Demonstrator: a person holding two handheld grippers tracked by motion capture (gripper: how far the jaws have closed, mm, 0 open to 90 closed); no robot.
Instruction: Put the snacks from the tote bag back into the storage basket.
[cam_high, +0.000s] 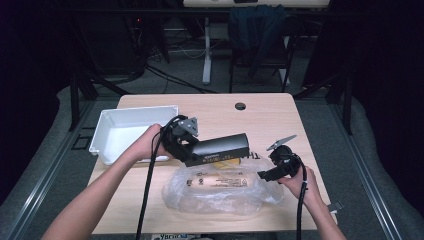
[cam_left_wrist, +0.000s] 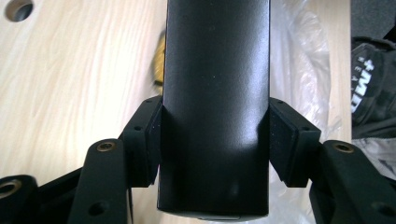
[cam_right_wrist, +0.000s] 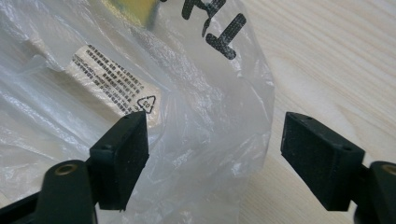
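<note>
Two grips to manage: I keep left hand-held gripper (cam_left_wrist: 215, 140) clamped on black tube (cam_high: 220, 147) above plastic bag (cam_high: 220, 192), w/ right hand-held gripper (cam_right_wrist: 215, 158), jaws apart, ready to pinch bag's edge.

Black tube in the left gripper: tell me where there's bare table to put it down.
Bare wood lies behind the black tube, up to the round cable hole, right of the white plastic bin. The near middle is crowded by the clear plastic bag beside the open right gripper.
</note>
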